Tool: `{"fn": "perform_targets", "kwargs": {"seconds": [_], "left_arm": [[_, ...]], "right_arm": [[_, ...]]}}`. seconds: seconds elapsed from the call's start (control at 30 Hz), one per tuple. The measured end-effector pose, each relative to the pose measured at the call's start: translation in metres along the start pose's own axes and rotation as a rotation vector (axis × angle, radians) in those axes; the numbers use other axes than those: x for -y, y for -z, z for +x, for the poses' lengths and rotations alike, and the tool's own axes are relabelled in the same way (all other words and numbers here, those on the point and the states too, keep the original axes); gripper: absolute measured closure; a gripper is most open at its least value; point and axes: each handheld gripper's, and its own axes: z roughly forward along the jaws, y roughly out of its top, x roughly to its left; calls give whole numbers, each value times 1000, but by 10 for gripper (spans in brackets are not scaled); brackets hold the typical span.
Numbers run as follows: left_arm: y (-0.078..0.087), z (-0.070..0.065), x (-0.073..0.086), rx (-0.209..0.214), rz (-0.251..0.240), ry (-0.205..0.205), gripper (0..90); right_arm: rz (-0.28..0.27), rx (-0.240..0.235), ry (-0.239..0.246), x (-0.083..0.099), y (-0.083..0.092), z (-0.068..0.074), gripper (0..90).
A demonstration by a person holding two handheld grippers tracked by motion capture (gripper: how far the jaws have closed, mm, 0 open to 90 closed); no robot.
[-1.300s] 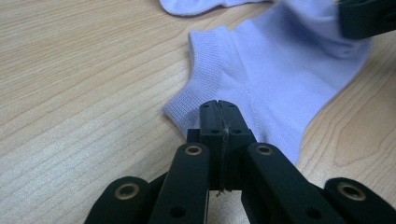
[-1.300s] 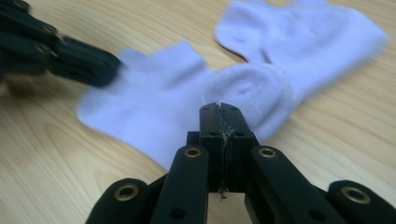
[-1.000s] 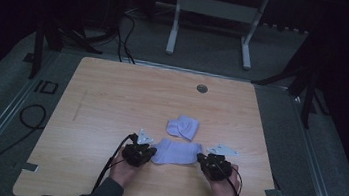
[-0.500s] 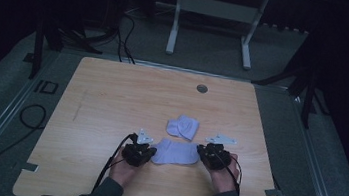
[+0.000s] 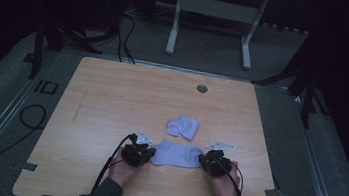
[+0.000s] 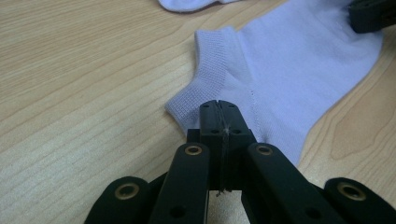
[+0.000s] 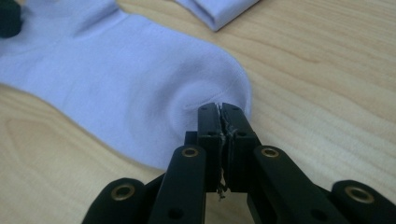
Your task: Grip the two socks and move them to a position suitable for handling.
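A pale lilac sock (image 5: pixel 175 154) lies flat on the wooden table (image 5: pixel 111 100) between my two grippers. My left gripper (image 5: pixel 148 154) is shut on its cuff-and-heel end; in the left gripper view the closed jaws (image 6: pixel 218 105) pinch the sock (image 6: pixel 299 70) at its near edge. At the other end my right gripper (image 5: pixel 203 161) is shut on the toe. The right gripper view shows the fabric (image 7: pixel 116 84) puckering toward the closed jaws (image 7: pixel 220 108), which have just closed a little further. A second, folded sock (image 5: pixel 183 127) lies just behind the flat one.
A round grommet hole (image 5: pixel 202 88) sits near the table's far edge. Tape marks (image 5: pixel 28 166) (image 5: pixel 271 192) lie at the near corners. White frame legs (image 5: pixel 174 22) and cables (image 5: pixel 124 36) stand on the floor beyond the table.
My right gripper has shifted slightly inward and down onto the sock's toe end. The left gripper and the folded sock have stayed put.
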Motion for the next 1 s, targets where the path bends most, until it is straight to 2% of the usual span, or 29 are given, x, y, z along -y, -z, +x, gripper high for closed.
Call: {"fn": "perform_targets", "kwargs": {"seconds": [0.17, 0.23, 0.3, 0.33, 0.4, 0.5, 0.6, 0.7, 0.77, 0.8, 0.9, 1.0], "left_arm": [[1, 0, 1, 1, 1, 2, 897], [1, 0, 1, 1, 3, -1, 896], [1, 0, 1, 0, 4, -2, 896], [3, 0, 2, 6, 4, -1, 893], [3, 0, 3, 17, 0, 13, 886], [4, 1, 4, 27, 0, 12, 848], [8, 0, 5, 25, -24, -3, 830], [13, -1, 4, 31, -65, -8, 811], [15, -1, 3, 31, -70, -16, 802], [17, 0, 3, 32, -80, -17, 798], [19, 1, 3, 28, -85, -10, 792], [19, 2, 3, 25, -89, -7, 790]], "right_arm": [[13, -20, 1, 4, 4, 3, 852], [40, -54, 14, 3, 6, 5, 809], [40, -54, 14, 3, 6, 5, 809], [45, -73, 44, 0, 11, 11, 774], [22, -85, 58, -4, 15, 13, 746], [-22, -91, 81, -14, 20, 15, 720], [-47, -84, 109, -28, 20, 15, 699], [-61, -63, 130, -44, 14, 14, 686], [-68, -59, 136, -49, 11, 13, 682], [-75, -50, 142, -60, 4, 11, 682], [-79, -35, 147, -76, -11, 8, 681], [-63, -15, 156, -91, -31, 5, 675]]}}
